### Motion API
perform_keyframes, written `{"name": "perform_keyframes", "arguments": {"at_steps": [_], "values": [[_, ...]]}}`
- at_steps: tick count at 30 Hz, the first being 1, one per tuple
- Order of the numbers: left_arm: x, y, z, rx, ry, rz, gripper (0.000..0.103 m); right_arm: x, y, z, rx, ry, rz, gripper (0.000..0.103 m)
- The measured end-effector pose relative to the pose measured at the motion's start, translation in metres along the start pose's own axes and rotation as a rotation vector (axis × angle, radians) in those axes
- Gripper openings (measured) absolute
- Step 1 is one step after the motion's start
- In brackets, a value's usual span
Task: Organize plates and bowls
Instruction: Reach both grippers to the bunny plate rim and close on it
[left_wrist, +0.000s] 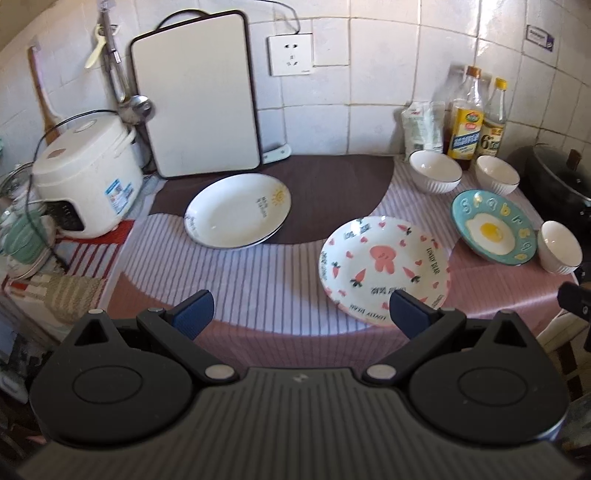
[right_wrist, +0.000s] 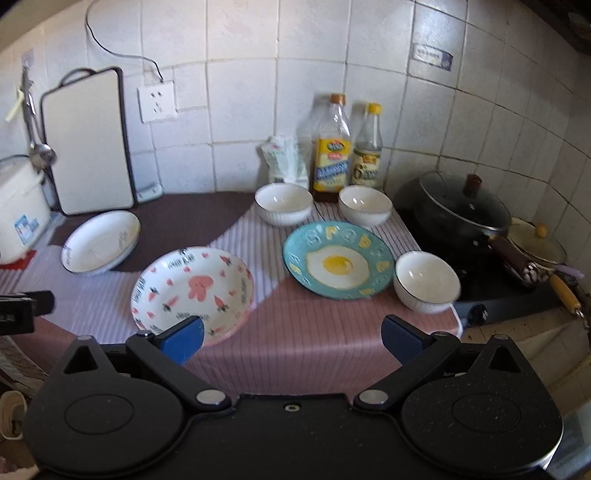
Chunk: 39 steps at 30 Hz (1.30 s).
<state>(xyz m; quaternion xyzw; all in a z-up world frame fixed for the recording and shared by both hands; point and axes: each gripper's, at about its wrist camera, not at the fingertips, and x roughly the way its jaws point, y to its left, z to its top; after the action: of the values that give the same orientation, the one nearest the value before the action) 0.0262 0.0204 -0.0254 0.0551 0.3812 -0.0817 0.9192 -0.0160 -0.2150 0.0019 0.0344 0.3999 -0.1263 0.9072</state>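
On the striped cloth lie a white plate with a sun print (left_wrist: 238, 209) (right_wrist: 100, 242), a rabbit-and-carrot plate (left_wrist: 384, 265) (right_wrist: 192, 291) and a teal fried-egg plate (left_wrist: 493, 226) (right_wrist: 338, 260). Three white bowls stand around the teal plate: back left (left_wrist: 435, 171) (right_wrist: 283, 203), back right (left_wrist: 496, 174) (right_wrist: 365, 205) and front right (left_wrist: 559, 246) (right_wrist: 426, 280). My left gripper (left_wrist: 300, 313) is open and empty, above the cloth just left of the rabbit plate. My right gripper (right_wrist: 291, 339) is open and empty, in front of the rabbit and teal plates.
A rice cooker (left_wrist: 83, 177) and a white cutting board (left_wrist: 195, 96) stand at the back left. Two bottles (right_wrist: 332, 147) and a bag stand by the wall behind the bowls. A lidded black pan (right_wrist: 463, 206) sits on the stove at the right. The counter's front edge is near both grippers.
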Motion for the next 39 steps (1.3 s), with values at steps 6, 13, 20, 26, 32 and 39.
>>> {"name": "perform_keyframes", "arguments": {"at_steps": [6, 13, 20, 26, 32, 39], "values": [[0.006, 0.007, 0.018, -0.009, -0.135, -0.054, 0.101, 0.003, 0.002, -0.005, -0.063, -0.211, 0.173, 0.103], [0.066, 0.008, 0.027, -0.006, -0.060, -0.071, 0.100, 0.050, 0.023, -0.004, -0.157, -0.222, 0.227, 0.103], [0.147, -0.002, 0.022, 0.031, 0.070, -0.038, 0.088, 0.106, 0.019, -0.003, -0.010, -0.161, 0.388, 0.100], [0.198, -0.003, 0.009, 0.010, 0.172, -0.111, 0.076, 0.165, 0.016, -0.017, 0.033, -0.016, 0.371, 0.086], [0.225, -0.006, -0.005, -0.001, 0.168, -0.159, 0.075, 0.207, 0.001, -0.035, 0.170, 0.078, 0.370, 0.079], [0.246, -0.009, -0.009, -0.043, 0.275, -0.214, 0.032, 0.229, -0.003, -0.044, 0.218, 0.104, 0.345, 0.036]]}}
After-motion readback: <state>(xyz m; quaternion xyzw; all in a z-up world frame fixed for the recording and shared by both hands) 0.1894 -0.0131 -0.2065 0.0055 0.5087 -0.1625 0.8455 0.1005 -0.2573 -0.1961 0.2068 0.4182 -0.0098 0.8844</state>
